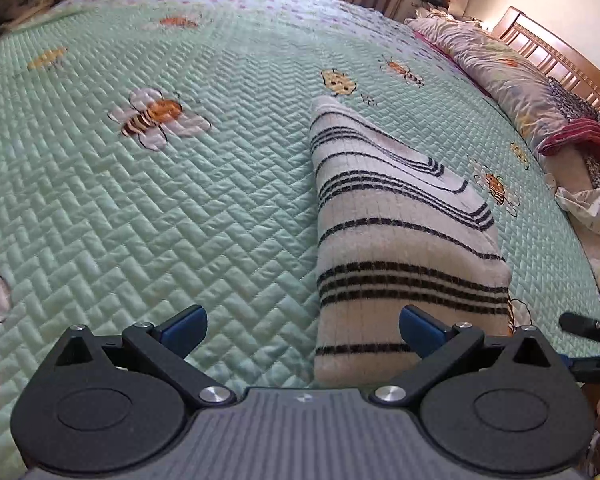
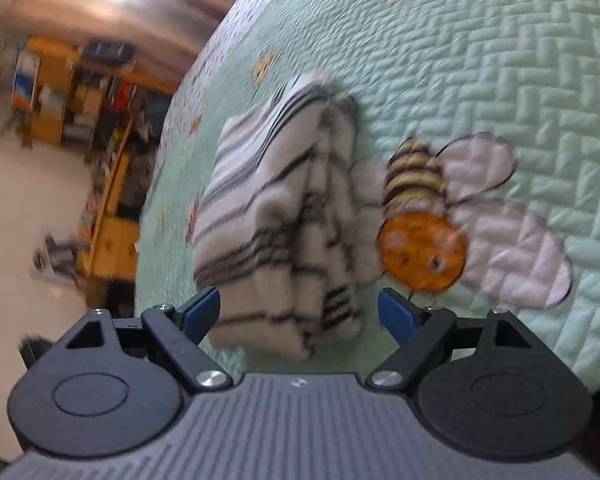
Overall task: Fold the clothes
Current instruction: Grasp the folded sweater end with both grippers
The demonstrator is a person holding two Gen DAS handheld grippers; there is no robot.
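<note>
A white garment with thin black stripes (image 1: 400,216) lies folded into a thick block on the green quilted bedspread (image 1: 140,184). My left gripper (image 1: 303,330) hovers open over the near end of it, blue pads wide apart, its right pad over the cloth's near edge. In the right wrist view the same folded garment (image 2: 276,216) shows its stacked layers, blurred by motion. My right gripper (image 2: 299,314) stands open just short of the garment's near end, nothing pressed between its pads. Part of the right gripper (image 1: 588,332) shows at the left wrist view's right edge.
The bedspread (image 2: 520,80) carries large bee prints (image 2: 428,216). A rumpled duvet and red cloth (image 1: 540,104) lie along the wooden headboard (image 1: 556,52). Orange shelves and a desk (image 2: 80,120) stand beyond the bed's edge.
</note>
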